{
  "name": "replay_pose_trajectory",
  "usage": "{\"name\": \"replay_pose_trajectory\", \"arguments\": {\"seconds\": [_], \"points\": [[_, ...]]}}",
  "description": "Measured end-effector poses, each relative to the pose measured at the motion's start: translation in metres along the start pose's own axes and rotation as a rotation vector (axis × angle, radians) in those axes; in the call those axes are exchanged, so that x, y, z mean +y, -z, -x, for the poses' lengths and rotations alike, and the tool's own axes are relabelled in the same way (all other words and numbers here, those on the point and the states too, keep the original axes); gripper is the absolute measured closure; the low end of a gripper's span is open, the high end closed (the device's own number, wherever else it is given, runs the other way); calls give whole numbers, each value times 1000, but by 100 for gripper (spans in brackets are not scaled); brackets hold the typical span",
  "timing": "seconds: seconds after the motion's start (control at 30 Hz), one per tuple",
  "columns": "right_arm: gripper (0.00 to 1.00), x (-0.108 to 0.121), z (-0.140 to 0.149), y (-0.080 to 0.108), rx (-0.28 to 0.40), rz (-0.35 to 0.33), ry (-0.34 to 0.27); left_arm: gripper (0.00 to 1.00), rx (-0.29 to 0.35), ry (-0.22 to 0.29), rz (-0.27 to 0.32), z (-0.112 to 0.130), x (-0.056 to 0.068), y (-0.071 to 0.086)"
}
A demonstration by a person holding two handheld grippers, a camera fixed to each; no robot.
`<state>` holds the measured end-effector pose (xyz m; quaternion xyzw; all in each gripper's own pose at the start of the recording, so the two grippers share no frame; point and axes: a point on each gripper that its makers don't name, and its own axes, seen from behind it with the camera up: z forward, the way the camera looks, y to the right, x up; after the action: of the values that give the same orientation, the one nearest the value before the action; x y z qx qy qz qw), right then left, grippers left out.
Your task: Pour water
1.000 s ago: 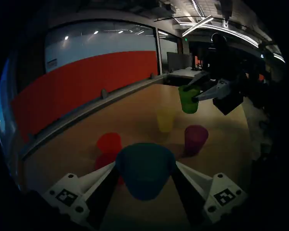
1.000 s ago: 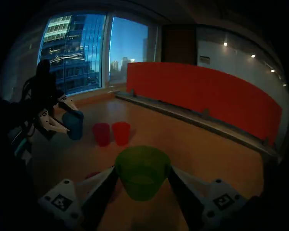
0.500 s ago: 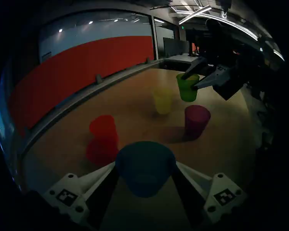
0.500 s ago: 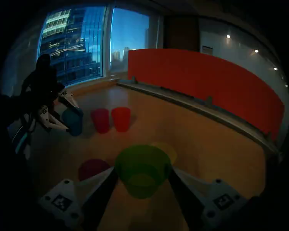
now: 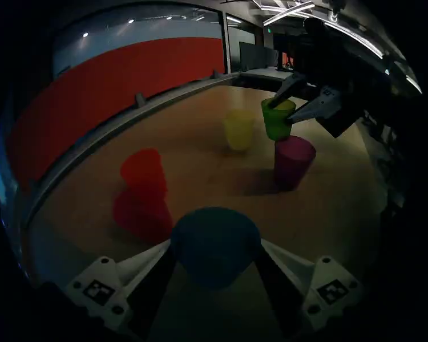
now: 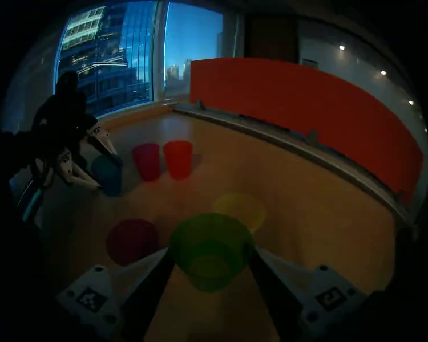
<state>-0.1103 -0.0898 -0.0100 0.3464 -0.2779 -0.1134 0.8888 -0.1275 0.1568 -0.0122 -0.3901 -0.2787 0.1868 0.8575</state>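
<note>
Holding a blue cup (image 5: pixel 215 259) upright, the left gripper (image 5: pixel 215 246) is pressing both fingers (image 5: pixel 151 268) against its sides; the right gripper (image 6: pixel 211 251) is clamping a green cup (image 6: pixel 210 256) likewise, hovering above yellow (image 6: pixel 239 210) and purple (image 6: pixel 132 240) cups on the worktop (image 6: pixel 305 211), seemingly lining up to pour

Dim in here. Blue dusk light comes through the windows (image 6: pixel 122 57); ceiling strips (image 5: pixel 288 10) glow beyond the far edge of the tabletop (image 5: pixel 202 148). The purple cup (image 5: pixel 294 162) casts a soft shadow. Straight lines bow near both views' edges; colours look murky.

White claw (image 5: pixel 215 246), black-and-white square tags (image 5: pixel 97 292)
</note>
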Motion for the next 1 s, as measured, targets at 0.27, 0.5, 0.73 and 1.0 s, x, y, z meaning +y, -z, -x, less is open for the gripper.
{"name": "replay_pose_trajectory", "arguments": {"seconds": [0.27,0.5,0.73,1.0], "points": [[9,-1,8,-6,-16,-6,-6,13,-22,10,12,8,0,-8],[9,-4,17,-12,-30,-12,-11,13,-15,18,15,10,0,-7],[8,-8,26,-16,-41,-16,-15,13,-19,21,13,16,-1,-3],[8,-12,33,-19,-48,-13,-2,13,-27,32,5,22,-4,-1]]}}
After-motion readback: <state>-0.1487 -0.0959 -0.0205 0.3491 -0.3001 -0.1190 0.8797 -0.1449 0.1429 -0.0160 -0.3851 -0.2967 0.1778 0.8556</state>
